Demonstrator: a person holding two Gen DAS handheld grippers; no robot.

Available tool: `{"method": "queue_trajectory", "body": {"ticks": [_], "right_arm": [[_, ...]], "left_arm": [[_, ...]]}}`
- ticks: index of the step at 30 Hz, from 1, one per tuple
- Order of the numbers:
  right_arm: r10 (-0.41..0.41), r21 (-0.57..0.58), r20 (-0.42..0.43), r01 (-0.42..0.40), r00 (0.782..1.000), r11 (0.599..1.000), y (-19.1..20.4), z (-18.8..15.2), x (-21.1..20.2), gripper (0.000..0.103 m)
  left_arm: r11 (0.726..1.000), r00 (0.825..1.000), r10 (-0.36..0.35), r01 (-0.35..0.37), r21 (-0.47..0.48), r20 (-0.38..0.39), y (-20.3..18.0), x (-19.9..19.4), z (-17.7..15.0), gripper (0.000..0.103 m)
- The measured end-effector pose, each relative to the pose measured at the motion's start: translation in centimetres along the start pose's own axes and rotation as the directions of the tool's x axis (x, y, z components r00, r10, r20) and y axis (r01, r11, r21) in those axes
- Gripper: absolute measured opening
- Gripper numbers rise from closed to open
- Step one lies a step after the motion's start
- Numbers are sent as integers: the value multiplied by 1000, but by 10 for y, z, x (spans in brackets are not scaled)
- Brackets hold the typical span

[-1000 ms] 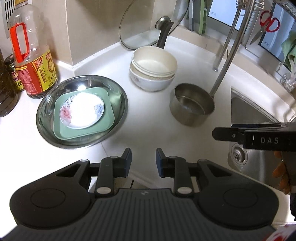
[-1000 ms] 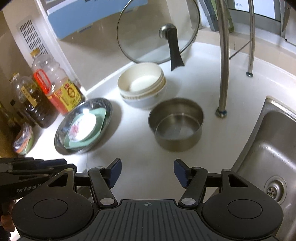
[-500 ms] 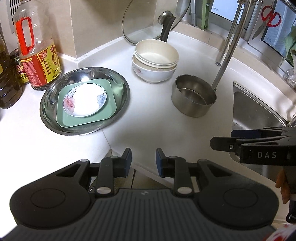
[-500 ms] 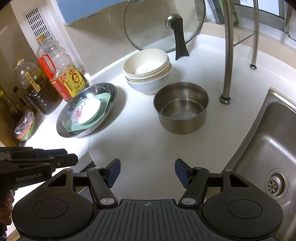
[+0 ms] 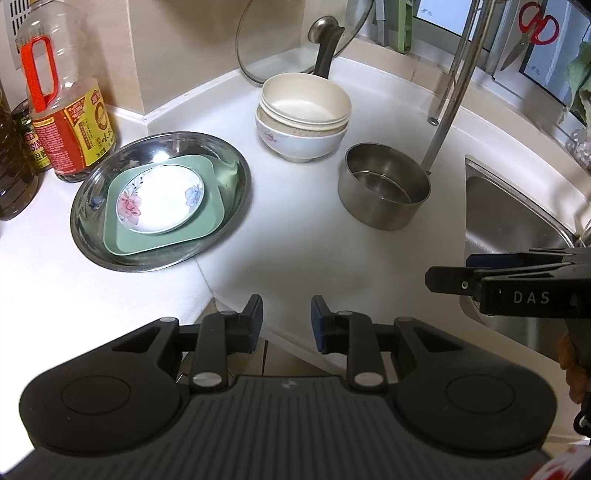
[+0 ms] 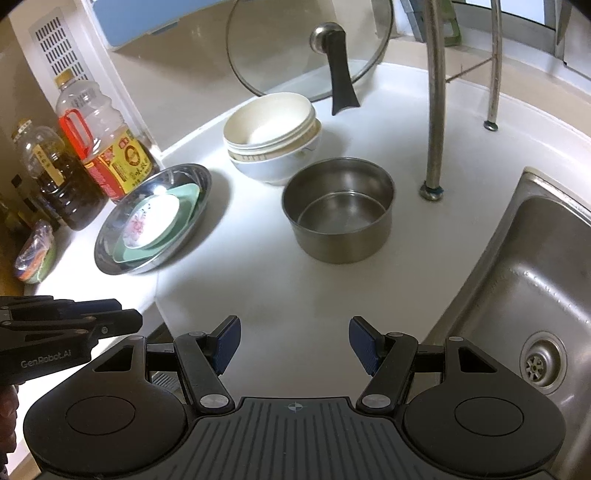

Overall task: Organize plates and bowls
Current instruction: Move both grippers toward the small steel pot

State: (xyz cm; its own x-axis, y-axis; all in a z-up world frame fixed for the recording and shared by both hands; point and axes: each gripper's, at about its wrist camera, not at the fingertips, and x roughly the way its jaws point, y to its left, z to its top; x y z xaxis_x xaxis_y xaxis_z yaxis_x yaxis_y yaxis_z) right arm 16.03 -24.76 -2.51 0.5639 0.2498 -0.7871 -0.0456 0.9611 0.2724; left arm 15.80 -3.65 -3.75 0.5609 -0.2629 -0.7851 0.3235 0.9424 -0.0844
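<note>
A shallow steel basin (image 5: 236,173) sits left on the white counter. It holds a green square plate (image 5: 207,229) with a small floral plate (image 5: 160,199) on top. Behind it are stacked cream bowls (image 5: 304,110), and to their right a steel pot (image 5: 384,192). My left gripper (image 5: 286,319) hovers over the counter's front edge, jaws narrowly apart with nothing between them. My right gripper (image 6: 295,339) is open and empty in front of the steel pot (image 6: 338,214), with the stacked bowls (image 6: 269,125) and the basin (image 6: 199,181) beyond. Each gripper shows at the edge of the other's view.
Oil bottles (image 5: 62,103) stand at the back left by the wall. A glass lid (image 6: 310,51) leans behind the bowls. A steel pipe (image 6: 434,110) rises right of the pot. The sink (image 6: 517,280) lies at the right. Scissors (image 5: 532,33) hang at the far right.
Both views have drifted a little, so the dishes sit slightly higher in the picture. Nothing on the counter has moved, and both jaws keep their width.
</note>
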Motion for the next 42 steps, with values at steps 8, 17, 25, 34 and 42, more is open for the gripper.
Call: {"method": "queue_trajectory", "body": {"ticks": [8,17,25,34,42], "right_arm": [[-13,9,-8,13,1000,1000,-8,4,3,65],[-37,1,-29,38,999,999,-17,9,12,65],[-54,-5,-43,53,998,999,-29,16,22,65],[-86,14,-39,87,996,996,-45,24,28,65],[-99,45,-4,99,995,994,-58,34,28,65]], "left_arm": [[1000,1000,-12,12,13,-17,-5,10,3,24],[1000,999,-19,20,7,-32,-10,23,12,24],[1000,999,-24,24,-2,-33,-11,33,20,24],[999,999,-43,43,1,-25,-17,51,36,24],[998,999,-53,53,15,2,-22,64,55,24]]}}
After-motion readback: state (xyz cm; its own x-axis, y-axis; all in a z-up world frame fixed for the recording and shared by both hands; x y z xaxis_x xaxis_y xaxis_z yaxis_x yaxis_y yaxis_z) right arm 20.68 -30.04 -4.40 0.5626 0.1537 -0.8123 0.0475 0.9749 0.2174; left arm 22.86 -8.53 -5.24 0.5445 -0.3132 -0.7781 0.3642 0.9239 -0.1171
